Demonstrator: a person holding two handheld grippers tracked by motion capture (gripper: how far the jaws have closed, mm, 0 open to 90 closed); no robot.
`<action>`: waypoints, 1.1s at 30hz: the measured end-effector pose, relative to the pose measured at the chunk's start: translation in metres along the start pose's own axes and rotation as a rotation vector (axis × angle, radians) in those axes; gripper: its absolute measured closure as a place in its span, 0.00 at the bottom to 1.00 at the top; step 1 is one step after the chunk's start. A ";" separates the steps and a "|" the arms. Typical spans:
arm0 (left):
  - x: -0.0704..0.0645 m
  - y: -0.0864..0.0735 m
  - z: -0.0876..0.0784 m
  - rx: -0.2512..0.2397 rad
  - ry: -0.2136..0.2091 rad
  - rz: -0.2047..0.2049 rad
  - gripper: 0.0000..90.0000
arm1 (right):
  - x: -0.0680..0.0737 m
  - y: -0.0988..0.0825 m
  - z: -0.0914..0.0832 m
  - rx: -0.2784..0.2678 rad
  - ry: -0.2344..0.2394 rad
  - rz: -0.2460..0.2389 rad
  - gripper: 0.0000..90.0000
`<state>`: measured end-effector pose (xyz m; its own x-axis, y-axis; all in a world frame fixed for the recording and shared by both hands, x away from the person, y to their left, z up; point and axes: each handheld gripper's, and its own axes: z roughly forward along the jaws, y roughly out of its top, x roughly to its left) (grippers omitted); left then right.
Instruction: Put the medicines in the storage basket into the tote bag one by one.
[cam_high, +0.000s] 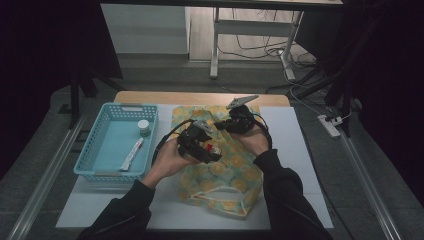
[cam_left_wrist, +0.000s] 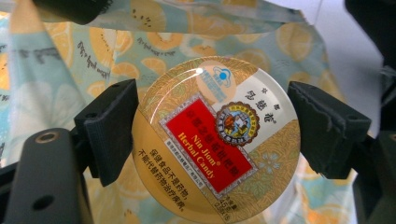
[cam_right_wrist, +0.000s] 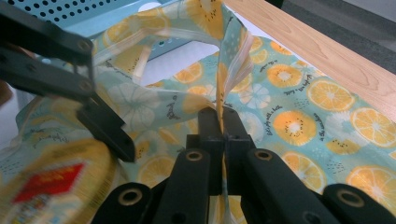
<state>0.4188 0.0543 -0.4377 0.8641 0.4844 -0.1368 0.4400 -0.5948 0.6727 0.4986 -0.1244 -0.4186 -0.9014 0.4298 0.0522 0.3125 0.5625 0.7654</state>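
The left gripper (cam_left_wrist: 217, 140) is clamping one round herbal candy tin (cam_left_wrist: 215, 140) between its jaws, while the right gripper (cam_right_wrist: 223, 122) is pinching the edge of one orange-print bag (cam_right_wrist: 299, 107) beside it.

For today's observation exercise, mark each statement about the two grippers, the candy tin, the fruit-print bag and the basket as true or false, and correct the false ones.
1. The left gripper holds a round candy tin between its jaws. True.
2. The right gripper stands wide open above the bag. False: its jaws are shut on a fold of the fruit-print bag.
3. The basket is blue and sits at the table's left. True.
4. The basket holds nothing. False: a small jar and a slim tube lie in it.
5. The tin's label is green. False: it is red on gold.
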 end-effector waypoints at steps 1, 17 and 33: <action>0.001 0.000 0.003 0.006 0.002 0.002 0.23 | 0.000 0.000 0.000 0.000 0.000 0.001 1.00; 0.015 -0.006 0.046 0.041 0.021 0.002 0.23 | -0.009 -0.003 0.006 0.004 -0.026 0.022 1.00; 0.035 -0.014 0.080 0.083 0.069 -0.010 0.23 | -0.016 -0.006 0.014 0.017 -0.047 0.042 1.00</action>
<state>0.4625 0.0283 -0.5095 0.8418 0.5322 -0.0907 0.4697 -0.6392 0.6090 0.5152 -0.1246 -0.4334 -0.8724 0.4860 0.0532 0.3549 0.5548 0.7525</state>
